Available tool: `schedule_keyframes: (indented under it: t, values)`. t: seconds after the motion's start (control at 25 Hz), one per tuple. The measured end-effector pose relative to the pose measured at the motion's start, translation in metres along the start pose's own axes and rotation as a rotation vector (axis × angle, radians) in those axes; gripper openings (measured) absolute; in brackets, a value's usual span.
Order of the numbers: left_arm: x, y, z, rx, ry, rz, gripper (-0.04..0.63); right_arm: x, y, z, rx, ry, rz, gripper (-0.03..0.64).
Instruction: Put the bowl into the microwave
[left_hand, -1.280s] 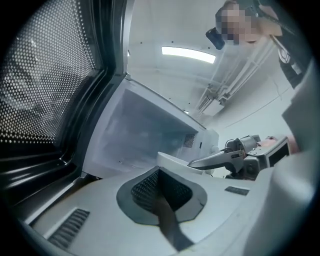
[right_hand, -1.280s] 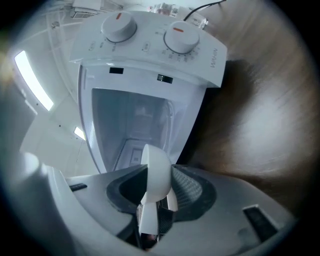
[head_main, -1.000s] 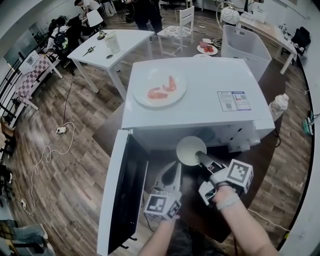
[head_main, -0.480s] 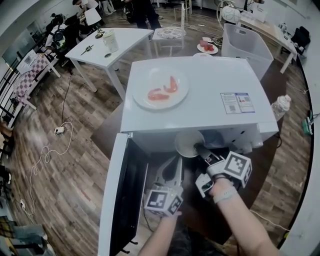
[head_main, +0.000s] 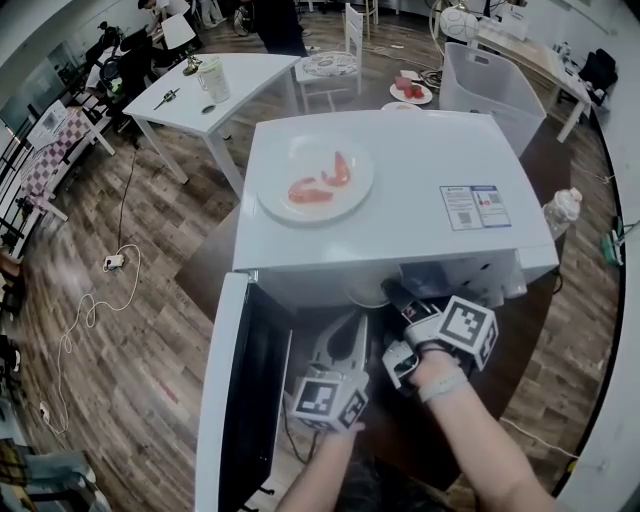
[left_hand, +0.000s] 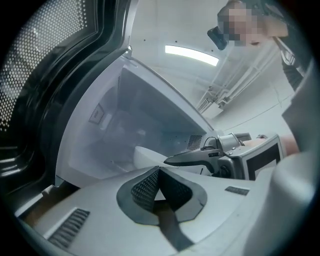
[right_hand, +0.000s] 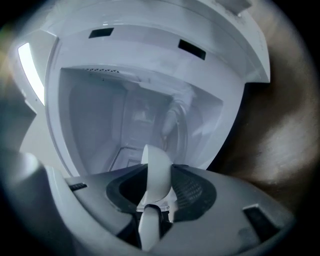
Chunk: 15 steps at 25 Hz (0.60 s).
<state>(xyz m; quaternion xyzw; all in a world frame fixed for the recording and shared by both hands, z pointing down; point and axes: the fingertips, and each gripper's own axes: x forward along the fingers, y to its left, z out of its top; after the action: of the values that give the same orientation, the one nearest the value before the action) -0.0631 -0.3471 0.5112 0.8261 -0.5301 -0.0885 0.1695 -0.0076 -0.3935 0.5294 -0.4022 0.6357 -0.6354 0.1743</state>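
Observation:
The white bowl (right_hand: 156, 162) hangs by its rim in my right gripper (right_hand: 159, 186), which is shut on it, tilted on edge in front of the white microwave's cavity (right_hand: 100, 115). In the head view only a sliver of the bowl (head_main: 366, 296) shows under the microwave's top (head_main: 400, 170), with my right gripper (head_main: 392, 297) reaching into the opening. The door (head_main: 250, 390) stands swung open at the left. My left gripper (head_main: 352, 328) waits just below and left of the opening, shut with nothing in it. From the left gripper view, the bowl (left_hand: 147, 156) sits under the right gripper's finger.
A plate with red food (head_main: 315, 180) rests on the microwave's top, next to a printed label (head_main: 470, 207). The microwave stands on a dark table (head_main: 525, 330). A bottle (head_main: 558, 212) is at the right, a white table (head_main: 215, 85) and grey bin (head_main: 485, 85) behind.
My right gripper has carried the bowl forward into the microwave's opening; the bowl went from fully visible to mostly hidden under the top. The left gripper has hardly moved.

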Motion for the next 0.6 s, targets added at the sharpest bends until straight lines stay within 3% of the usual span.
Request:
schedule_keyframes:
  t: [0.32,0.6]
  values:
    - [0.008,0.004,0.005,-0.014,0.003,0.004,0.012,0.007,0.006,0.003,-0.044,0.014,0.016,0.163]
    - [0.012,0.008,0.005,-0.028,0.005,0.015,0.012,0.003,0.011,0.004,-0.193,0.045,0.051,0.170]
